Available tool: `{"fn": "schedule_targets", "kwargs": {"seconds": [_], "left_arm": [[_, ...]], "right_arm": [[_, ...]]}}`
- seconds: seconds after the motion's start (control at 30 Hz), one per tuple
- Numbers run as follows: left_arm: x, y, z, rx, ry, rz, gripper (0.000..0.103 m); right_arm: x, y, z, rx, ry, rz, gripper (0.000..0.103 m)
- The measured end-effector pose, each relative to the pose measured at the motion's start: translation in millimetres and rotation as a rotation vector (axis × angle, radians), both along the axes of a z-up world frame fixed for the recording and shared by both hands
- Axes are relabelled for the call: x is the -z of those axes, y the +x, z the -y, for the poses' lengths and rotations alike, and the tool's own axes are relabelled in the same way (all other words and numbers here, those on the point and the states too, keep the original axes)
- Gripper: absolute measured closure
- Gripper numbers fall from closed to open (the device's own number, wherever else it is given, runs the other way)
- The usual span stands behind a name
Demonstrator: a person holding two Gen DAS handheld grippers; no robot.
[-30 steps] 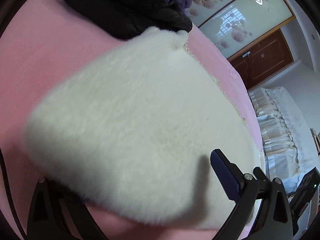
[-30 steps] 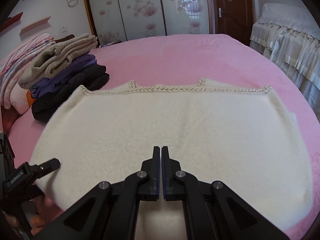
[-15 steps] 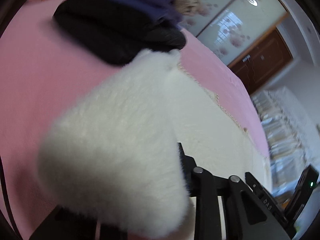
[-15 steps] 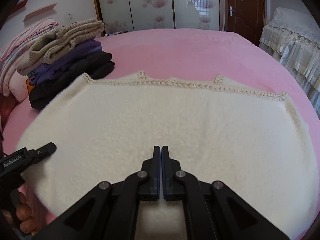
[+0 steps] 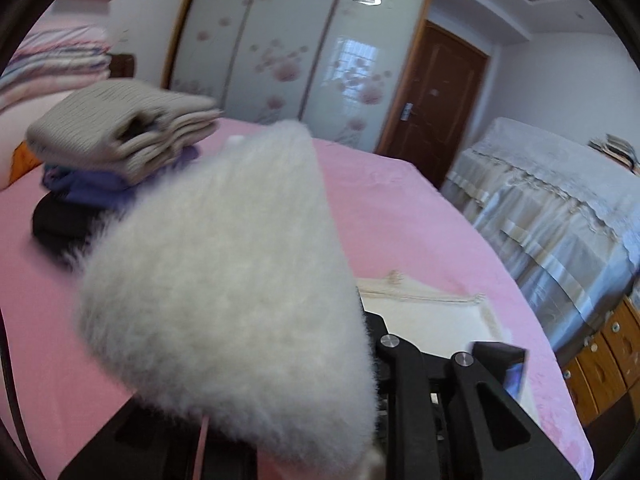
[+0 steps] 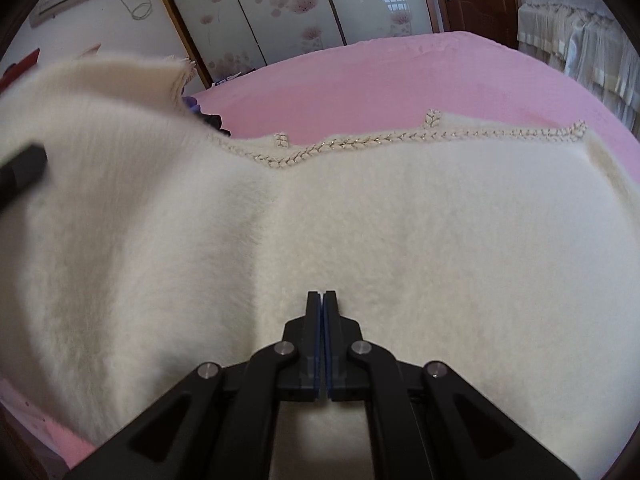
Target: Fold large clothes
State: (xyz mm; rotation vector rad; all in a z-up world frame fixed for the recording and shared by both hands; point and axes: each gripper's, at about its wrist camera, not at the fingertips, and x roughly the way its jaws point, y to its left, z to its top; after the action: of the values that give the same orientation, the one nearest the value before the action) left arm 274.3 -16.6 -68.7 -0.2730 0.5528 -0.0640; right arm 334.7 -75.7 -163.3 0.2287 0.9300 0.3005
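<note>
A large fluffy white garment with braided trim lies on the pink bed. My left gripper is shut on the garment's left edge and holds it lifted; the raised flap hides its fingertips. In the right wrist view the lifted flap rises at the left, with the left gripper's tip beside it. My right gripper is shut and empty, its tips resting on the garment's near middle.
A stack of folded clothes sits at the bed's far left, beige on top, purple and black below. A lace-covered piece of furniture stands right of the bed. Wardrobe doors and a brown door stand behind.
My left gripper closed on the garment's left edge and lifted it up and rightward, raising a flap. My right gripper stayed shut on the garment's middle.
</note>
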Motion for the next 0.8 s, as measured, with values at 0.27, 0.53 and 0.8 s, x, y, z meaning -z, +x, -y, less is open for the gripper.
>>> {"fn": "schedule_targets", "kwargs": {"seconds": [0.27,0.53,0.8], "left_arm": [[-7.7,8.9,86.2,0.154,0.051,-0.016,0.084],[17.9,20.9,149.7,0.239,0.081,-0.077,0.084],[63.6,7.3,224.1,0.359,0.304,-0.11,0.084]], "right_arm": [[-4.7,-10.1,65.3,0.109,0.284,-0.072,0.103],[-15.2,-75.7,167.1,0.353,0.166,-0.03,0.103],[-6.4,-109.9,211.4,0.424,0.146,-0.038,0.103]]}}
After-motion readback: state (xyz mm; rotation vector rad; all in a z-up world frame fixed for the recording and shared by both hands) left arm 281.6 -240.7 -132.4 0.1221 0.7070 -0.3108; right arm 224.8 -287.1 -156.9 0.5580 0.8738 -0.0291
